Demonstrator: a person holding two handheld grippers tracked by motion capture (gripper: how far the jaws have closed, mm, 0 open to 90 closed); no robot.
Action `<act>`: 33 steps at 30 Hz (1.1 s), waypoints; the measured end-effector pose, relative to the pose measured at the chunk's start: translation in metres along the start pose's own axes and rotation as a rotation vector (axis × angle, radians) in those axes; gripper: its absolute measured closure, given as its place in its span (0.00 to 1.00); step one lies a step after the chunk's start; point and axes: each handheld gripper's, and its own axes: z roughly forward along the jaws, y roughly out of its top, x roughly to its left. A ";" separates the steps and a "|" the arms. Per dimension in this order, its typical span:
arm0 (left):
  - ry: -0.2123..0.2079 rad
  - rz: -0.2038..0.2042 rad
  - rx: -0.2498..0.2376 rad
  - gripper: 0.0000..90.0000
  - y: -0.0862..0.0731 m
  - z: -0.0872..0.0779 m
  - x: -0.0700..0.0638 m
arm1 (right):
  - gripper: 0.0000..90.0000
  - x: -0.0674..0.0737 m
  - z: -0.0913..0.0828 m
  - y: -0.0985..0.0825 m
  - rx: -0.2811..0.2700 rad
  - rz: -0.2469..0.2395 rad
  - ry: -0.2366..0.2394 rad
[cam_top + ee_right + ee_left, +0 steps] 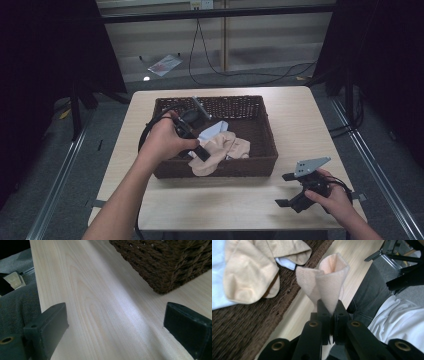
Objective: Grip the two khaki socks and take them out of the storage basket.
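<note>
Left gripper (329,315): we pinch the peach sock (327,280) over the basket's (265,150) near wall; right gripper (115,325) spread above the table (95,302).

No text, label, brand, number or sign can be read in any of the views. The flat packet (164,64) on the floor beyond the table shows a reddish patch, but it is too small and blurred to tell whether it is print. The small pale tag (201,4) on the rail at the top of the high view is likewise too small to read.
</note>
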 end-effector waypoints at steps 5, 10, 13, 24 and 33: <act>-0.008 0.004 -0.001 0.96 -0.003 0.013 0.003 | 0.06 0.000 0.000 0.000 0.001 0.000 0.000; -0.019 -0.005 0.000 0.95 -0.007 0.024 0.007 | 0.06 0.000 0.000 0.000 0.003 -0.001 -0.002; -0.019 -0.012 -0.004 0.94 -0.009 0.030 0.007 | 0.06 0.000 0.000 0.000 0.002 0.001 0.000; 0.011 -0.018 -0.041 0.54 -0.009 0.039 0.007 | 0.06 0.000 0.000 0.000 -0.003 0.001 0.003; 0.058 -0.012 -0.116 0.30 0.005 0.024 0.012 | 0.06 0.000 0.000 0.000 -0.003 -0.002 0.003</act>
